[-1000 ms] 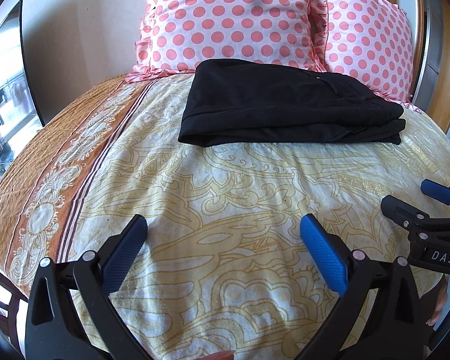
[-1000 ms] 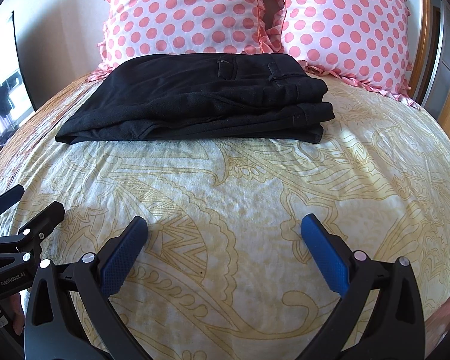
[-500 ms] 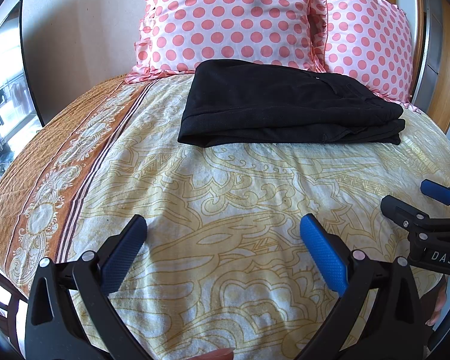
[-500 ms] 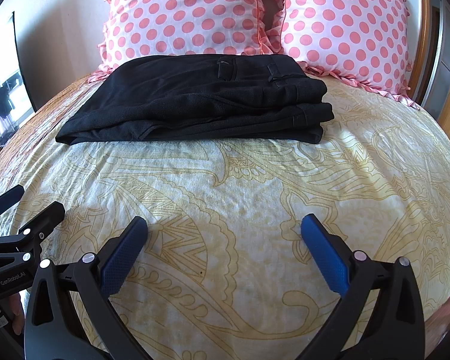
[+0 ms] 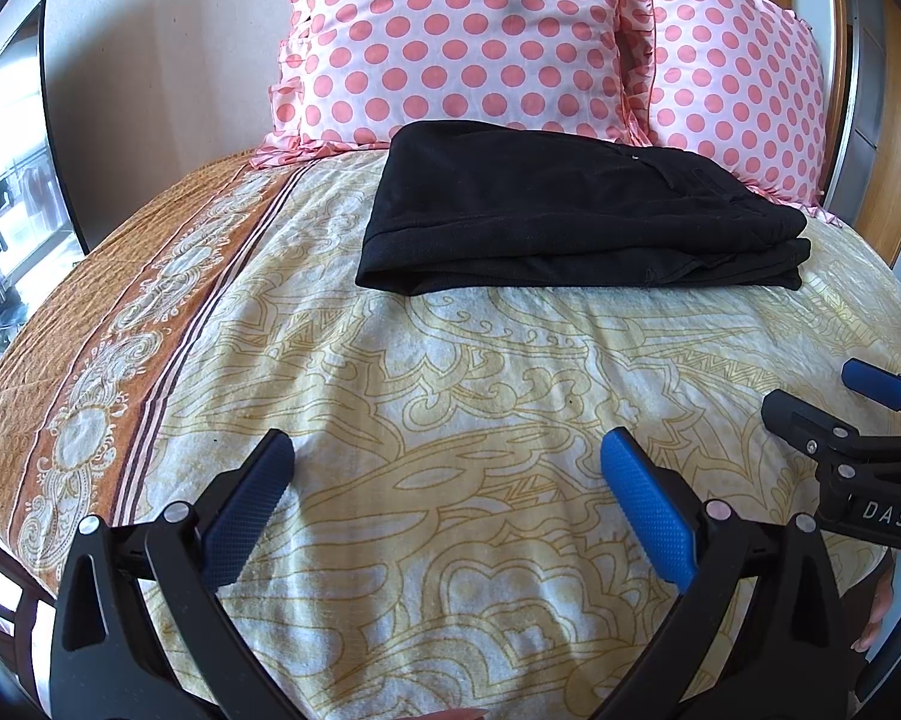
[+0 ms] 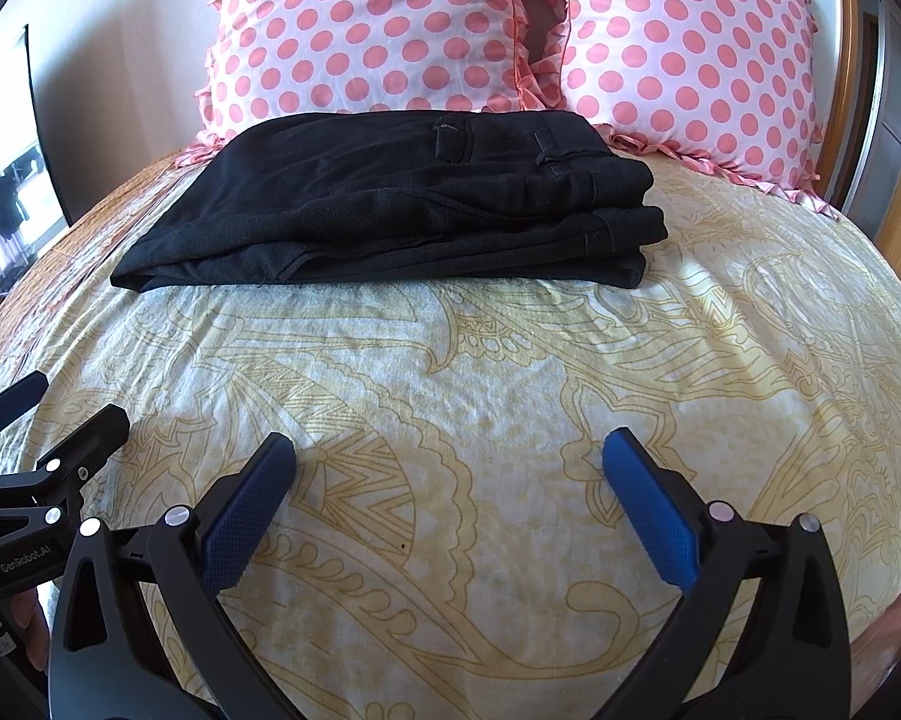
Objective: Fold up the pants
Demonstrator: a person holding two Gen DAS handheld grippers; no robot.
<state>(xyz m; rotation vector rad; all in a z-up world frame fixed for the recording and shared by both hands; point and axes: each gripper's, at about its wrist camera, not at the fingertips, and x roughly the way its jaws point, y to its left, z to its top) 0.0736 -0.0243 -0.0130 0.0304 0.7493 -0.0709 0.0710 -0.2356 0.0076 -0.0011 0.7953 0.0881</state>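
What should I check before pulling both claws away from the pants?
1. Pants folded into a stack: ok, layered compact rectangle.
2. Left claw empty: ok, jaws wide open, nothing between them.
3. Right claw empty: ok, open, apart from the pants.
4. Pants clear of the pillows: cannot tell, far edge may touch them.
5. Stack edges even: not ok, lower layers stick out at the near left corner.
6. Bedspread between claws and pants holds nothing: ok.
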